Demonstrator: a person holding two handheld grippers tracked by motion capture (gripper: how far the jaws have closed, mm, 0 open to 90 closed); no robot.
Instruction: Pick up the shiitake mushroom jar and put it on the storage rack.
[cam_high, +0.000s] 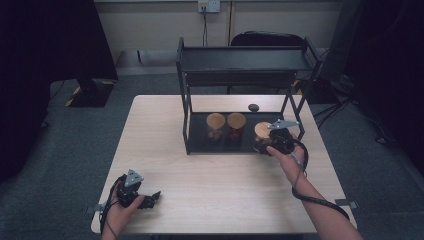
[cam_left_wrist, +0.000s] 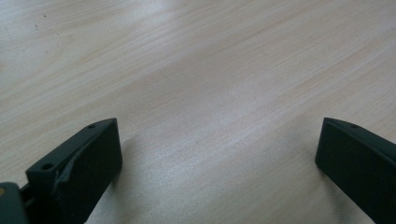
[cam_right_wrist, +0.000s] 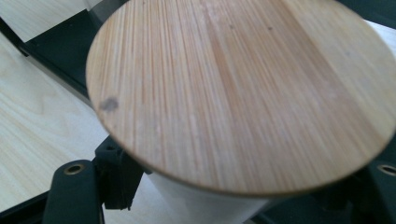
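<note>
A jar with a round bamboo lid (cam_right_wrist: 243, 88) sits between the jaws of my right gripper (cam_right_wrist: 224, 198), which is shut on its pale body just under the lid. From above, that jar (cam_high: 261, 130) is at the right end of the black rack's lower shelf (cam_high: 200, 145), with my right gripper (cam_high: 266, 143) at its near side. Two more bamboo-lidded jars (cam_high: 215, 122) (cam_high: 236, 121) stand side by side on the same shelf. My left gripper (cam_high: 154, 197) rests low at the table's front left. Its jaws are wide apart over bare wood, so my left gripper (cam_left_wrist: 217, 140) is open and holds nothing.
The two-tier black rack (cam_high: 242, 59) stands at the back middle of the wooden table (cam_high: 165, 165). A small dark object (cam_high: 253, 107) lies behind the lower shelf. A dark chair (cam_high: 265, 39) stands beyond the table.
</note>
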